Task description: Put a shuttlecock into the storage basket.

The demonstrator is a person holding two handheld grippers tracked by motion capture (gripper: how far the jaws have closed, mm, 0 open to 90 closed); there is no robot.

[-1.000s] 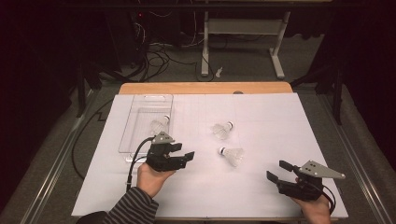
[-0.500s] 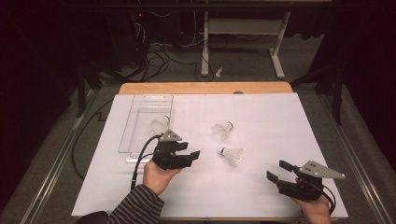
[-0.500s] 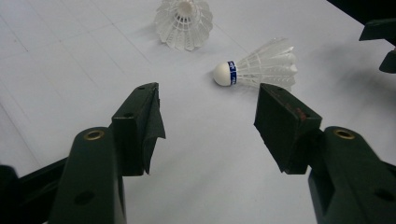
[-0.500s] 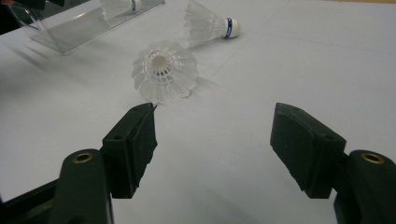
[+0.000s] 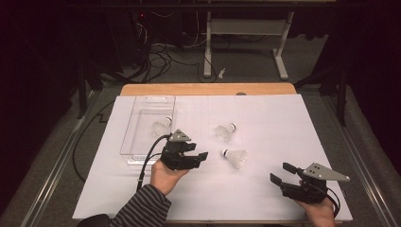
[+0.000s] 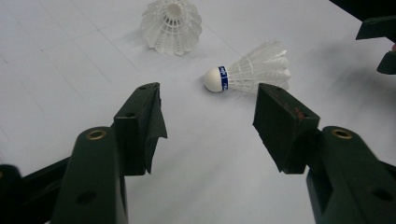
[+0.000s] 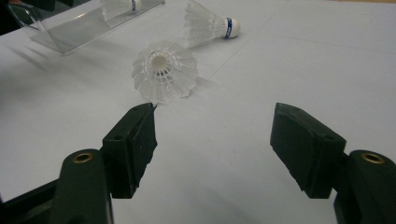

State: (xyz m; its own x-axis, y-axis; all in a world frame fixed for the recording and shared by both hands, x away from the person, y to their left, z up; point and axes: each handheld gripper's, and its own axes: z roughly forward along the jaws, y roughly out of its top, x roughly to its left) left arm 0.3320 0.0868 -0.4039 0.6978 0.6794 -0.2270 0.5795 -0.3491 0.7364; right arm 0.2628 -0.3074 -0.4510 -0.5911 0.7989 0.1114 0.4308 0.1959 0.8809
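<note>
White shuttlecocks lie apart; clear tray holds another

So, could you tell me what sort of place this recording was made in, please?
Probably a lab or workshop set up for recording: a table covered in white paper, loose cables on the floor behind, and another bench's metal legs in a dark room.
</note>
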